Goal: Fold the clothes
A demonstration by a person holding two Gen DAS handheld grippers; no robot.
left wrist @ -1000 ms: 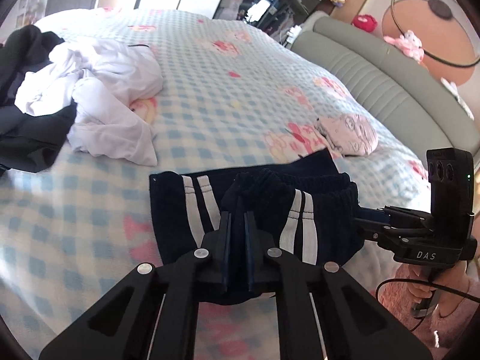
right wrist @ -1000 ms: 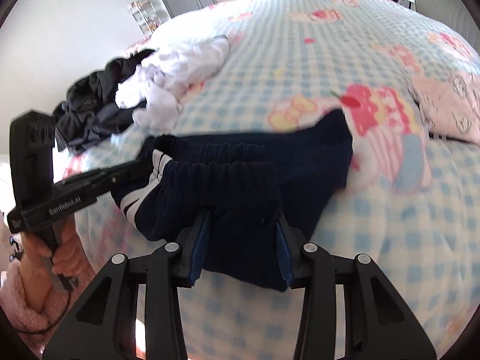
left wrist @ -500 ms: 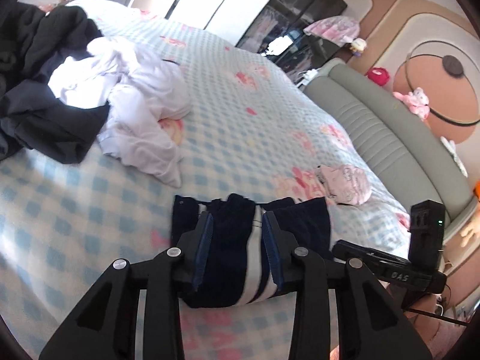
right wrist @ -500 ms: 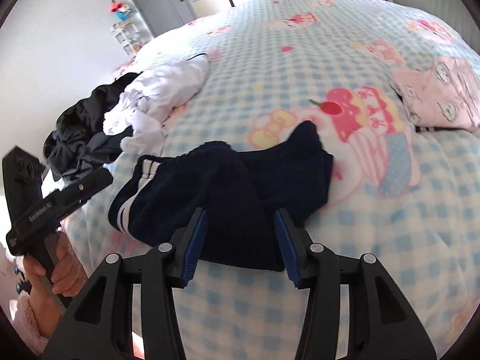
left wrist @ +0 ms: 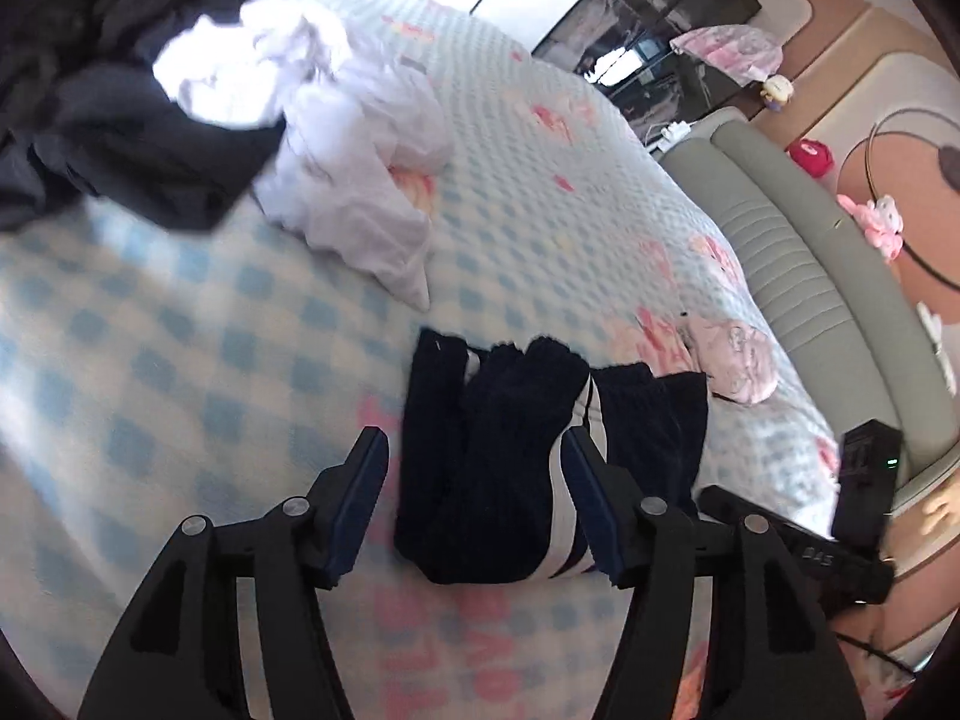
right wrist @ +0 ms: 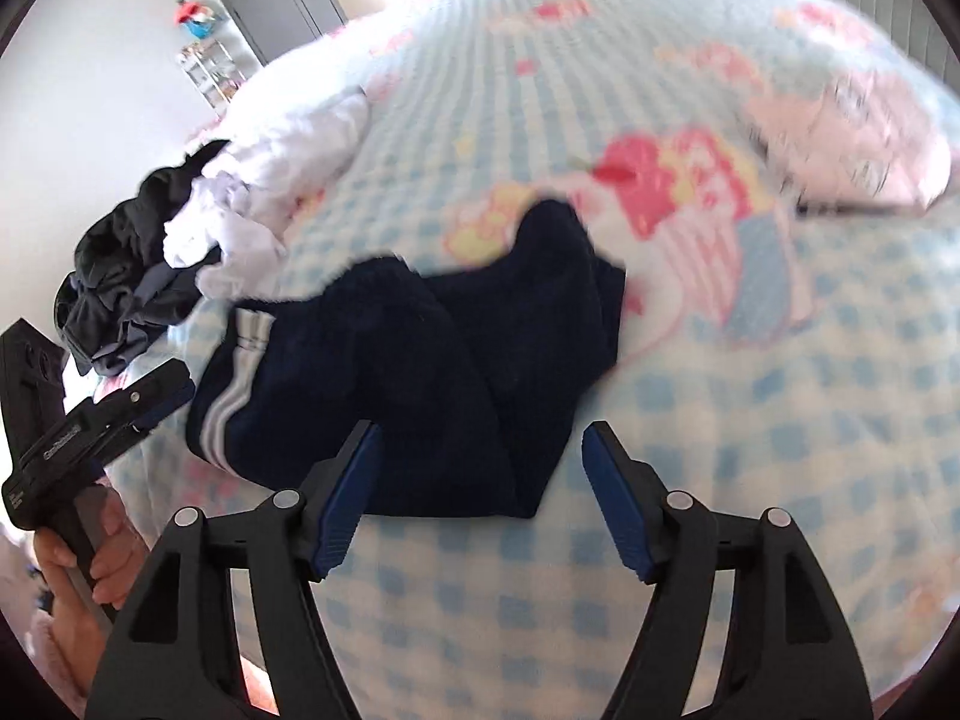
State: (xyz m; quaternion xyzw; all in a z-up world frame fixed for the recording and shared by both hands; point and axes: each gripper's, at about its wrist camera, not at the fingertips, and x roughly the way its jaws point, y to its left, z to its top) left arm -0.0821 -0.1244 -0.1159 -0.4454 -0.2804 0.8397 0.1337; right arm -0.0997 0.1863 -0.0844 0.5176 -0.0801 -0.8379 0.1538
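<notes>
With the navy shorts (left wrist: 540, 450) lying bunched on the checked bedspread (left wrist: 180, 360), both the left gripper (left wrist: 474, 498) and right gripper (right wrist: 480, 492) hover with jaws apart, holding nothing, and should next flatten the lumpy fold.

We see both views in strong daylight, brightest at the far end of the room, where the white clothes (left wrist: 336, 138) glare to blank patches with no folds showing. Motion blur smears the checked bedspread (left wrist: 150, 324) in the left view and the pink folded garment (right wrist: 852, 150) in the right. Fisheye bending curves the bed into a dome, and dark vignette closes each corner. The navy shorts (right wrist: 420, 372) read nearly black, detail lost
</notes>
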